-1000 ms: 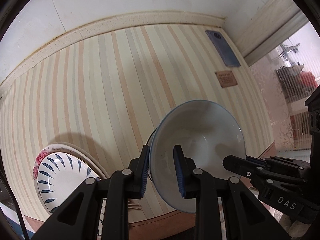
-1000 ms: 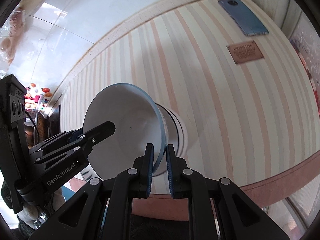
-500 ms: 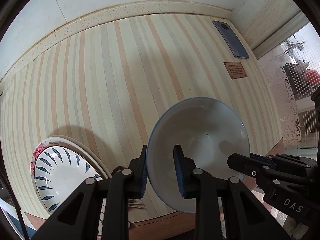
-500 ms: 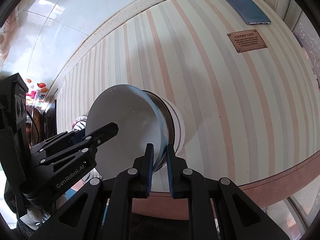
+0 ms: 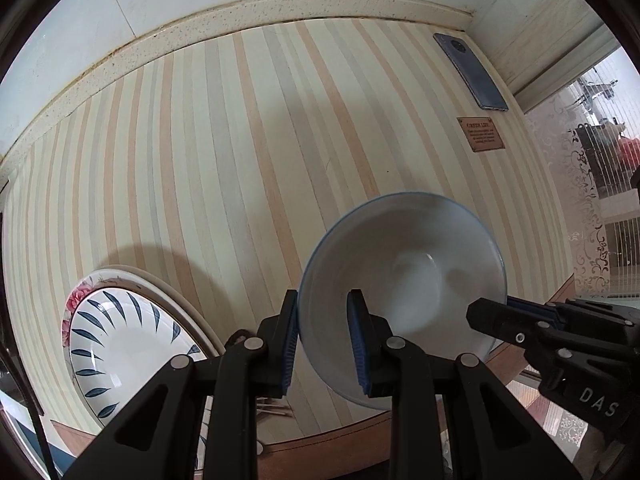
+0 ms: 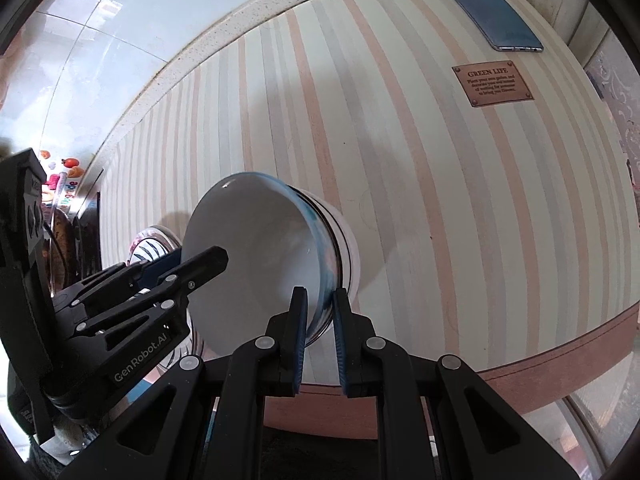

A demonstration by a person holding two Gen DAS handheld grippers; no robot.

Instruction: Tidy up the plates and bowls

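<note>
Striped tablecloth in cream, peach & grey covers the table, running back to a speckled stone ledge under a white wall. Far right corner: a blue-grey phone lying flat, w/ a small brown "GREEN LIFE" label on the cloth just in front of it. White bowl w/ thin blue rim sits near the front edge of the table, gripped from both sides. Left gripper has its rim pinched, one blue pad outside the wall & one inside, fingers closed on it. Right gripper is clamped on the opposite rim the same way, pads either side of the wall. From the right wrist view the bowl looks tipped on its side, mouth toward the left gripper, w/ a 2nd bowl nested right under it, white foot showing; can't tell if the two touch fully. To the left, near the front edge, a stack of plates: top one white w/ dark blue leaf strokes, a pink-flowered rim peeking out beneath. Plates are apart from the bowl, w/ bare cloth between.
</note>
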